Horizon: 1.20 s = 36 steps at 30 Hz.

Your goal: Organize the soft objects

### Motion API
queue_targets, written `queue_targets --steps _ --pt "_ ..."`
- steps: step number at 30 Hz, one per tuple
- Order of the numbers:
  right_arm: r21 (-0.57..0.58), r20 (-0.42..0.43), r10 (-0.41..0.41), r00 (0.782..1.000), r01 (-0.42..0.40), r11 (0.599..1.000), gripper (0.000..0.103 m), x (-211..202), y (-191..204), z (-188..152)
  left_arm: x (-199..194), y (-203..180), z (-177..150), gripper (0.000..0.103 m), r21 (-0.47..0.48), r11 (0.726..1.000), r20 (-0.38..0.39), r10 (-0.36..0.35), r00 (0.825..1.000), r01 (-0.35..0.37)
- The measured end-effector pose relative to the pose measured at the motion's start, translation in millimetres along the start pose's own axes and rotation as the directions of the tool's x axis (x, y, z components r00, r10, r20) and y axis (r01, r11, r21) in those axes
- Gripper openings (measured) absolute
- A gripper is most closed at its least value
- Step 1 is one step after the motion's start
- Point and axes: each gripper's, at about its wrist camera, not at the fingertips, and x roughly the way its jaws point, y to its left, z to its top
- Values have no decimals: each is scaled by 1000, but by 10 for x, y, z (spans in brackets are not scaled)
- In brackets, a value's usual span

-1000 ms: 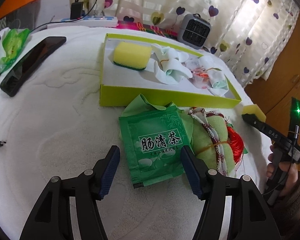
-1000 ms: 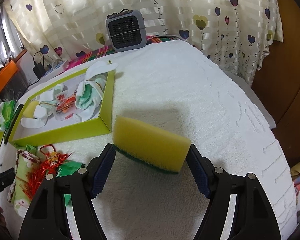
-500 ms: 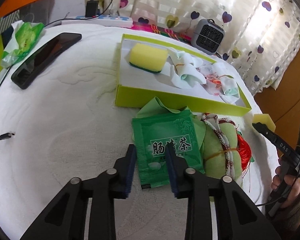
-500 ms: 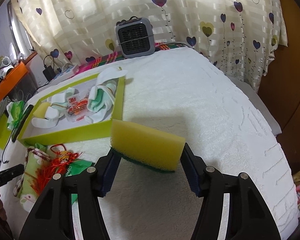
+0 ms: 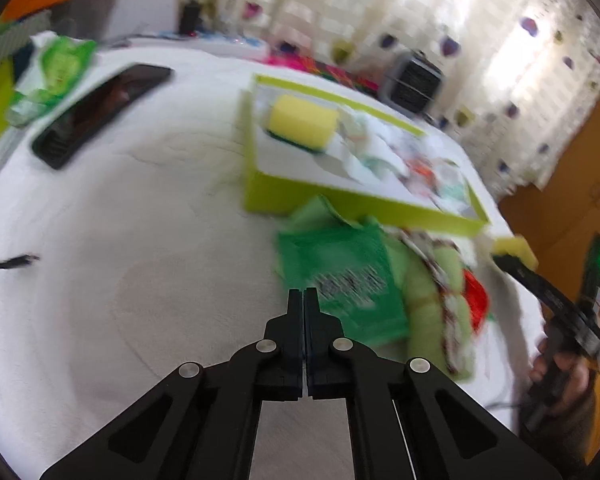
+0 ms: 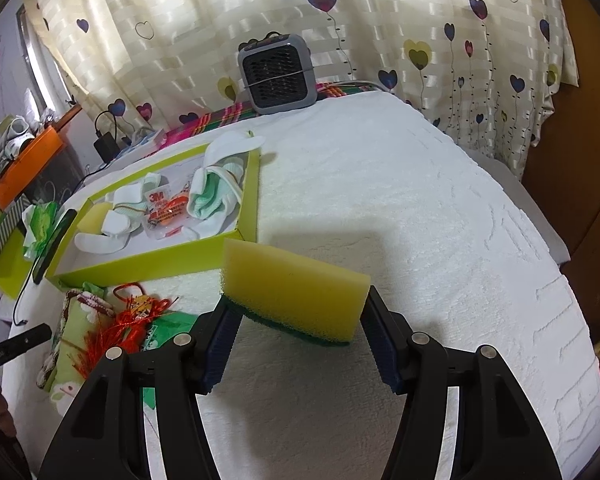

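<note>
My left gripper [image 5: 304, 300] is shut, its tips meeting on the lower left edge of a green tea packet [image 5: 340, 272]; the view is blurred. The packet lies on the white towel against a rolled green cloth bundle [image 5: 432, 300] with a red tassel [image 5: 474, 300]. My right gripper [image 6: 296, 320] is shut on a yellow sponge [image 6: 292, 284] with a green underside, gripped by its two ends just above the towel. Behind it, the lime-green box [image 6: 152, 260] holds another yellow sponge [image 5: 302, 122], white socks [image 6: 216, 184] and a small plastic bag [image 6: 162, 210].
A black phone [image 5: 100, 108] and a green-white wrapper [image 5: 52, 72] lie at the far left. A cable end [image 5: 8, 262] rests on the towel. A grey heater [image 6: 278, 74] stands at the back by the curtain. The table drops off at the right [image 6: 556, 248].
The left jaws went from wide open to fully closed over the packet's left edge. The right jaws narrowed onto the sponge's ends, and the sponge now sits a little higher.
</note>
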Motion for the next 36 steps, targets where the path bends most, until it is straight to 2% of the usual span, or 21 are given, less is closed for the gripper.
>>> queue_targets --steps 3,5,7,13,19,21,26,30,34,36 --pt "-1 1 2 1000 -2 1000 61 -6 7 -11 -21 43 -73 8 -44 996 -33 -82 996 80" --pt "-3 2 2 1000 -2 1000 61 -12 11 -19 -70 94 -129 26 -81 989 -35 -126 991 123" --pt "-4 1 5 1000 -5 1000 61 -15 16 -22 -135 141 -168 34 -111 983 -27 -151 988 147" --pt "-15 -1 7 1000 -7 1000 61 2 52 -22 -137 182 -219 37 -200 945 -29 -270 962 259" --pt "-13 3 7 1000 -7 1000 61 -9 56 -27 48 328 -267 40 -370 862 -29 -382 924 345" --pt "-11 2 7 1000 -7 1000 61 -7 53 -28 36 346 -257 40 -385 852 -7 -388 922 356" --pt "-13 -3 8 1000 -8 1000 61 5 61 -27 4 374 -194 40 -384 844 43 -388 921 374" --pt "-7 -2 6 1000 -6 1000 61 4 54 -28 -32 348 -131 40 -363 852 69 -380 922 378" --pt "-5 -3 5 1000 -5 1000 61 11 49 -30 -23 347 -68 40 -341 875 81 -336 938 343" --pt "-5 -4 6 1000 -6 1000 61 11 50 -31 13 381 -16 40 -359 871 91 -325 941 335"
